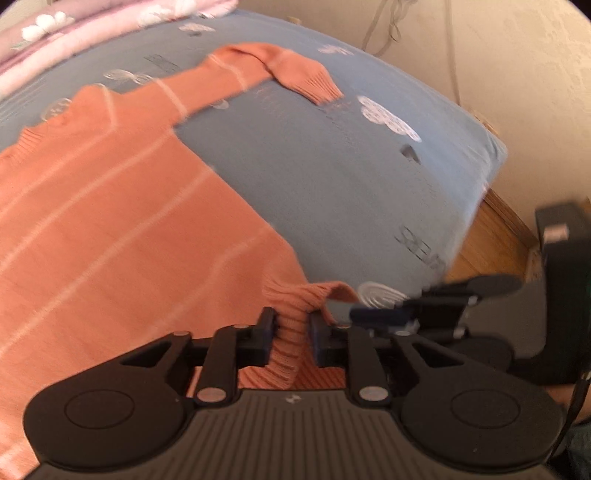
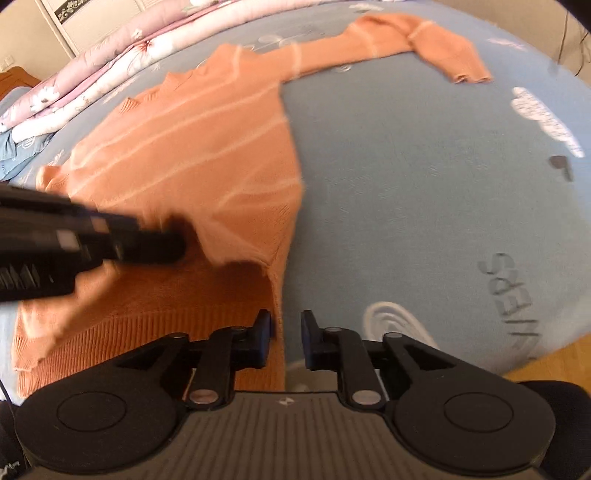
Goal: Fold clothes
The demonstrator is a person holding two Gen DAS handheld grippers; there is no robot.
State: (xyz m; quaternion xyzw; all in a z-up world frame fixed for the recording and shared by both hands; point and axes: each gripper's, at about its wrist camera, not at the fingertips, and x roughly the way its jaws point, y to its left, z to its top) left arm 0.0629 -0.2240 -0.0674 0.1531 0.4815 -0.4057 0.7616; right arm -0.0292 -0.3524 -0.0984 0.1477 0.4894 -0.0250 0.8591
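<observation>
An orange knit sweater (image 1: pixel 110 221) (image 2: pixel 184 147) with thin pale stripes lies flat on a blue bed sheet (image 1: pixel 332 166) (image 2: pixel 406 184). One sleeve (image 1: pixel 288 70) (image 2: pixel 436 40) stretches out to the far right. My left gripper (image 1: pixel 293 332) is shut on a bunch of the ribbed hem at the sweater's near corner. In the right wrist view the left gripper (image 2: pixel 166 243) comes in blurred from the left, with fabric lifted at its tip. My right gripper (image 2: pixel 286 332) stands open over the sweater's side edge, which runs just inside its left finger. It shows blurred in the left wrist view (image 1: pixel 369 315).
A pink floral quilt (image 1: pixel 74 22) (image 2: pixel 110 55) is piled at the far side of the bed. Wooden floor (image 1: pixel 491 236) (image 2: pixel 546 362) lies past the bed's right edge, with a dark box (image 1: pixel 561 221) on it. Cables (image 1: pixel 384 29) hang on the wall.
</observation>
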